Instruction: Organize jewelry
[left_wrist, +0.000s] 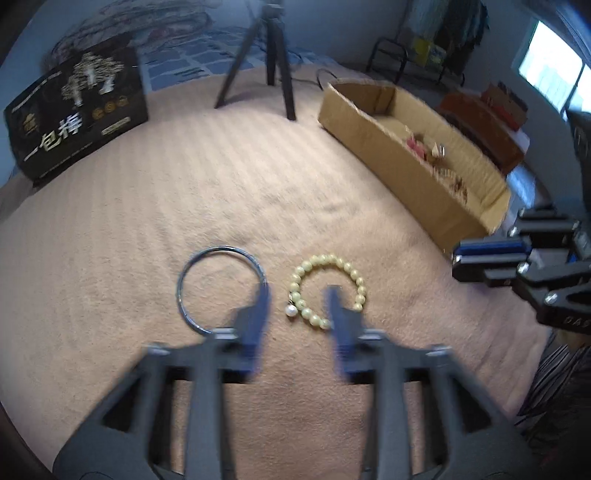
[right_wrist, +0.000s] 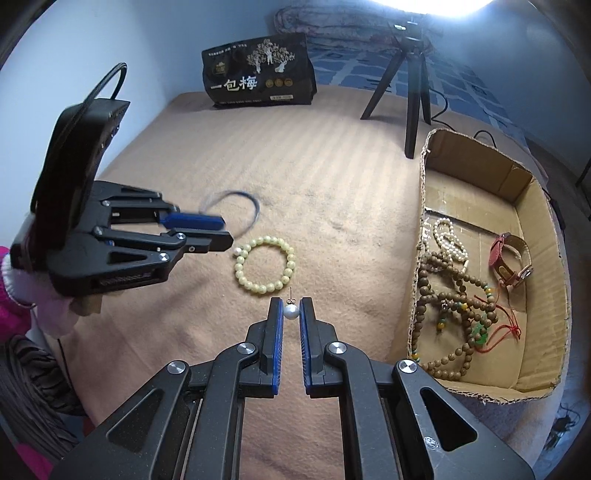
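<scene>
Right wrist view shows the right claw clenched on a pearl earring, lifted for the nearby cardboard box, while the left claw, released, hovers over the beaded bracelet.

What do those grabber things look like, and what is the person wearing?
Both grabbers, the left gripper and the right gripper, are black angular frames with silver screws and blue pads inside the jaws. A black cable loops from the left one's back. The person wears a bright pink sleeve with a white cuff.
</scene>
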